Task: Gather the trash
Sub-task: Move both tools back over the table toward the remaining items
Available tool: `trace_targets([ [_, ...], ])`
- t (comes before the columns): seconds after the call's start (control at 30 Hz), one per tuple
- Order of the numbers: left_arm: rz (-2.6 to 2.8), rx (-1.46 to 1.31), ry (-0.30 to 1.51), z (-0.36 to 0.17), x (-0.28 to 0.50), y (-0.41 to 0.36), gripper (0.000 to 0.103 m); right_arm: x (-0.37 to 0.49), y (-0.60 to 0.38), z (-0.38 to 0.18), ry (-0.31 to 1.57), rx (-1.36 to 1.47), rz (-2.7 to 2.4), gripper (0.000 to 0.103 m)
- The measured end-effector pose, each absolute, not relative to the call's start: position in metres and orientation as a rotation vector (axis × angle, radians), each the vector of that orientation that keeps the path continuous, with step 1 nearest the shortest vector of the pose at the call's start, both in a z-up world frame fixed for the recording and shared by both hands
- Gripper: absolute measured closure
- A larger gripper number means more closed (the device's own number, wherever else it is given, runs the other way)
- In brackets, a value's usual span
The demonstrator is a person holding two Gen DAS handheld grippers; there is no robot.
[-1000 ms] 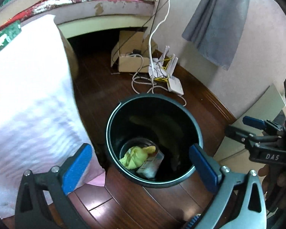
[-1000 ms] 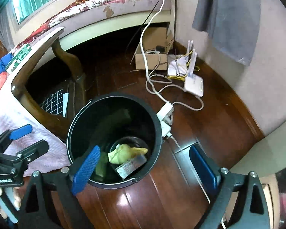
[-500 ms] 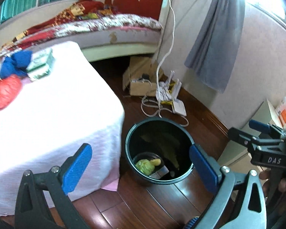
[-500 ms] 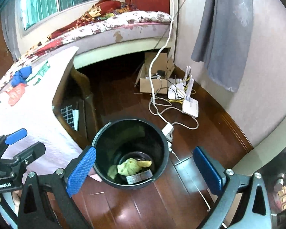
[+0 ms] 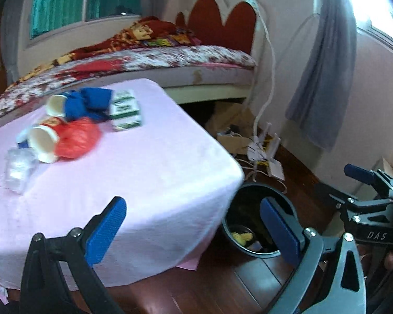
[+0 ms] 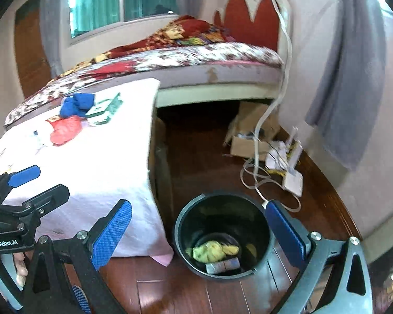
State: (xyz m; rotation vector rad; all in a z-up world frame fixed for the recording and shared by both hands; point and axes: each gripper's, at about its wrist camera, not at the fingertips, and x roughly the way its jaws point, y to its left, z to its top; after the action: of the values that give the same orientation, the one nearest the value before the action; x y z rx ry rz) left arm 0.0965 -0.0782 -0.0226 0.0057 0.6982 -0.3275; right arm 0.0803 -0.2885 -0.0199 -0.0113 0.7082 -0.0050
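With both the left gripper [image 5: 190, 225] and right gripper [image 6: 196, 227] held empty and spread, more trash is judged due from the table [image 5: 170, 162], the far-left paper cup [image 5: 43, 144] likely next for the bin [image 6: 222, 235].

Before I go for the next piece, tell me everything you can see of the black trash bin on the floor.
The round black plastic trash bin stands upright on the dark wooden floor, beside the corner of the table under the pink cloth; the cloth's hanging edge hides part of its rim in the left wrist view. It has no lid. Inside lie a crumpled yellow-green wad and a flat greyish packet. Neither open gripper touches it.
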Motion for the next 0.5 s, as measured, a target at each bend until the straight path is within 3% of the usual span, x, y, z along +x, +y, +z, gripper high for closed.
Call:
trace_targets([
  [0.33,-0.179,-0.018,0.647,-0.012,0.108,0.002,0.001,0.105,-0.215,-0.003,0.616,-0.051,0.072,0.000],
  [0.5,-0.120,-0.037,0.658,-0.017,0.114,0.047,0.001,0.127,-0.179,0.001,0.687,-0.060,0.138,0.000],
])
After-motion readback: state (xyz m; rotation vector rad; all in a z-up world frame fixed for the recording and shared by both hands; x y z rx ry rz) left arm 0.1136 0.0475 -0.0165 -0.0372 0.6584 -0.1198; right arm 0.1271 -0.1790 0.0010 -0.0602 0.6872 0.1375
